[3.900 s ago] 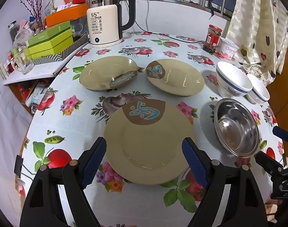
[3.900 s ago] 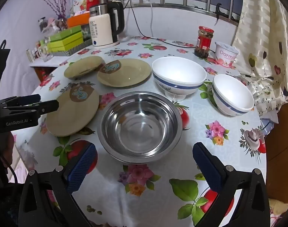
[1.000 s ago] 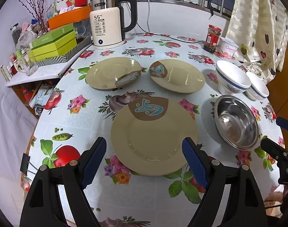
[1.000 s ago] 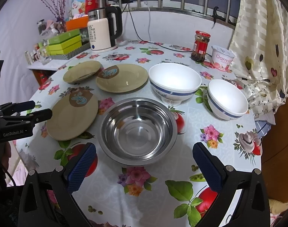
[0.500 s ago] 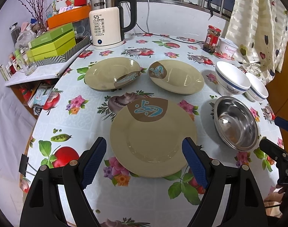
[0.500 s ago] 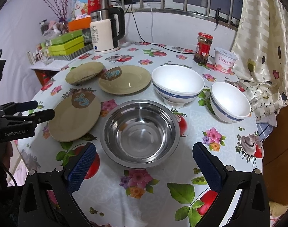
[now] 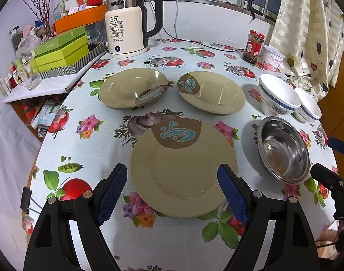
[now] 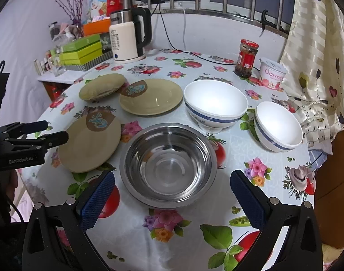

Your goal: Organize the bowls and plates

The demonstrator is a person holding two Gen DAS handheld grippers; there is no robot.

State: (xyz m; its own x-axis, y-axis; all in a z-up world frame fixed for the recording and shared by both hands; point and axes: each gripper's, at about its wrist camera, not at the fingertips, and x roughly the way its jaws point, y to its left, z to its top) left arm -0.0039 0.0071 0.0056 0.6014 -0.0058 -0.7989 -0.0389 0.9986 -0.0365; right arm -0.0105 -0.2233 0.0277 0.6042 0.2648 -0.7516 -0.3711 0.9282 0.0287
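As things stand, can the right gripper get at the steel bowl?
Probably yes. The right gripper is open, with the steel bowl straight ahead between its fingers and nothing lying between them; the nearest plate sits off to the bowl's left.

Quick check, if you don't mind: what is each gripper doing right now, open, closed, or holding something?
Left gripper: open, holding nothing, near plate lies ahead between its fingers.
Right gripper: open, holding nothing, steel bowl ahead.

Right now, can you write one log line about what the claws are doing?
left claw: open, over nearest plate | right claw: open, over steel bowl | nothing held | stacked: none
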